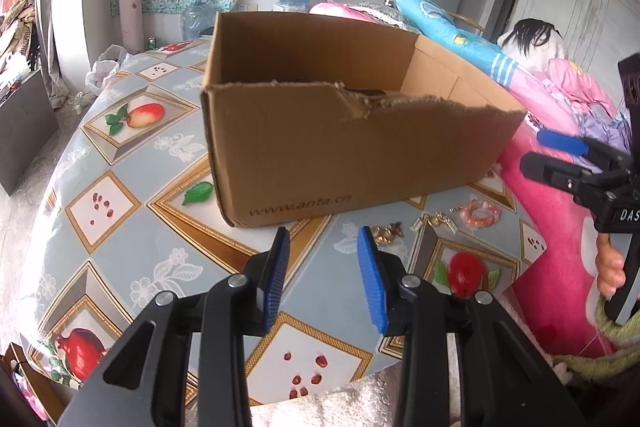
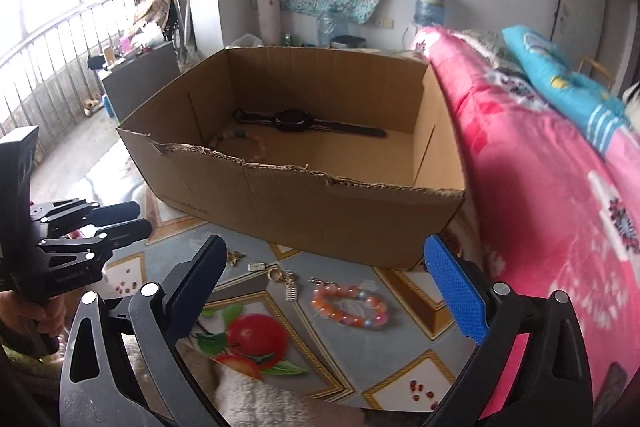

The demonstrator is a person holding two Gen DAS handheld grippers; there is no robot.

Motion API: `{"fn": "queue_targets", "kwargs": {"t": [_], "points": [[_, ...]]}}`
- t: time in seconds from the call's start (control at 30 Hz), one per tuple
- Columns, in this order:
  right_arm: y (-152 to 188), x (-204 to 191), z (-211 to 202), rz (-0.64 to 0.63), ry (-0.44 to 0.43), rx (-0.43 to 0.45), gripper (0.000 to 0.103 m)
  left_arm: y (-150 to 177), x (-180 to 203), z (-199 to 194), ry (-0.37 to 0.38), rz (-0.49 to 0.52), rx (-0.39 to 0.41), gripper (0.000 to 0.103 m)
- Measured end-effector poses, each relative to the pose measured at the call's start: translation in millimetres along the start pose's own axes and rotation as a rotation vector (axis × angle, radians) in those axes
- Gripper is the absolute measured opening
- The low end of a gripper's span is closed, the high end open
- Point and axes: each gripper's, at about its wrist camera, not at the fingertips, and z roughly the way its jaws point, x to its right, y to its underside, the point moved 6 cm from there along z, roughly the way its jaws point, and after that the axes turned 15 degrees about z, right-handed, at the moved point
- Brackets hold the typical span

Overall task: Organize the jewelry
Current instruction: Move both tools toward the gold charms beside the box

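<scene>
Blue-padded left gripper (image 1: 323,281) right up front, jaws partly apart with nothing between, hovering over the fruit-print tablecloth (image 1: 120,163). Same story for the right gripper (image 2: 328,299), only spread as wide as they go and also empty (no earlier view to compare, so just noting the state).

Progress-wise, looks like partway done. Already sitting in the cardboard box (image 2: 304,195): a black watch (image 2: 292,121) laid flat across the bottom, plus a pale beaded strand (image 2: 244,141) tucked by the near wall, half hidden behind the torn rim. Still out on the cloth in front of the box: an orange-and-pink bead bracelet (image 2: 350,305), a gold ring with a charm (image 2: 286,281), a small silver clip-like piece (image 2: 256,267) and a tiny gold trinket (image 2: 236,257) nearer the box (too small to name properly).

Relative to the tongs: in the right wrist view, bracelet lies on the cloth just ahead, between the two spread fingers and a bit closer to the blue pad side, not touched. Gold ring piece lies ahead too, more toward the dark finger. From the left wrist view, a gold cluster (image 1: 386,233) sits just beyond the right-hand blue pad, near but apart, with the bracelet further off to that side.

Guessing next grab is the bracelet, though hard to call.
</scene>
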Motion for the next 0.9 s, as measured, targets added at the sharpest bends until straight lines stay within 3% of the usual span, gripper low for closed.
{"fn": "queue_targets", "kwargs": {"t": [0.13, 0.33, 0.43, 0.47, 0.53, 0.63, 0.9], "points": [[3, -1, -1, -0.056, 0.031, 0.021, 0.095, 5, 10, 5, 0.032, 0.013, -0.001, 0.034], [12, -8, -7, -0.024, -0.146, 0.016, 0.095, 4, 27, 14, 0.039, 0.087, -0.001, 0.034], [22, -11, 6, 0.037, -0.201, -0.056, 0.094, 0, 33, 18, 0.044, 0.123, 0.004, 0.034], [27, -11, 12, 0.057, -0.212, -0.079, 0.092, -1, 34, 20, 0.045, 0.132, 0.004, 0.034], [38, -13, 23, 0.086, -0.229, -0.133, 0.076, -4, 36, 24, 0.044, 0.152, -0.004, 0.034], [51, -14, 35, 0.108, -0.254, -0.194, 0.06, -8, 40, 32, 0.052, 0.177, -0.024, 0.034], [66, -20, 48, 0.08, -0.287, -0.253, 0.056, -14, 47, 51, 0.052, 0.191, -0.068, 0.034]]}}
